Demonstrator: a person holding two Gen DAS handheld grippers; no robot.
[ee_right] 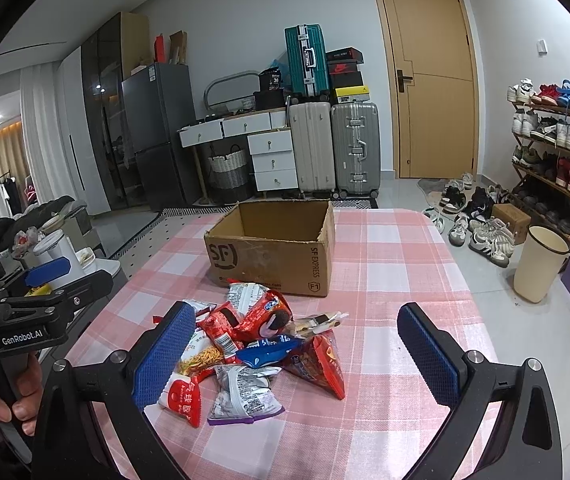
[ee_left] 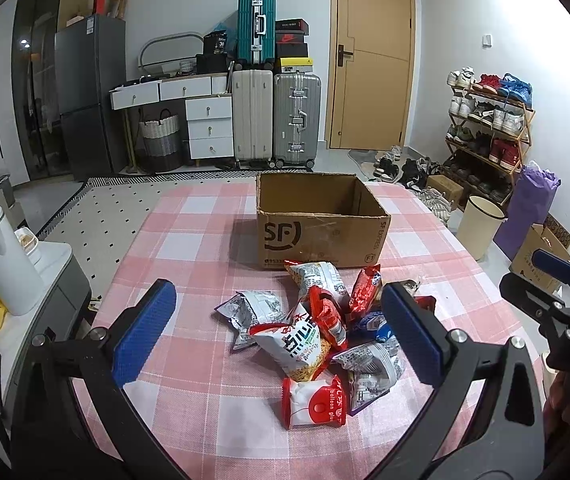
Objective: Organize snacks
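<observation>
The left gripper [ee_left: 277,328] occupies the lower part of the left wrist view with its 2 blue pads [ee_left: 145,330] spread wide apart and nothing between them; the right gripper [ee_right: 297,356] fills the lower part of the right wrist view in the same condition, jaws apart and empty. Both hover above the snack pile [ee_left: 317,328], which lies at lower centre of each frame on the pink checked tablecloth [ee_left: 189,240]. The pile consists of small sealed packets, overlapping and touching one another. Judged from their puffed, crinkled film, the packets are light, soft and slippery, and the contents are likely brittle; clamp gently. The recommended hold is a flat sealed edge or corner, not the inflated middle. The red-and-white packet [ee_left: 313,402] nearest the lower edge lies partly clear of the others and appears the easiest first pick. Beyond the pile, at frame centre, stands the open cardboard box [ee_left: 321,224], upright, empty as far as visible, and touching or just behind the farthest packets.
</observation>
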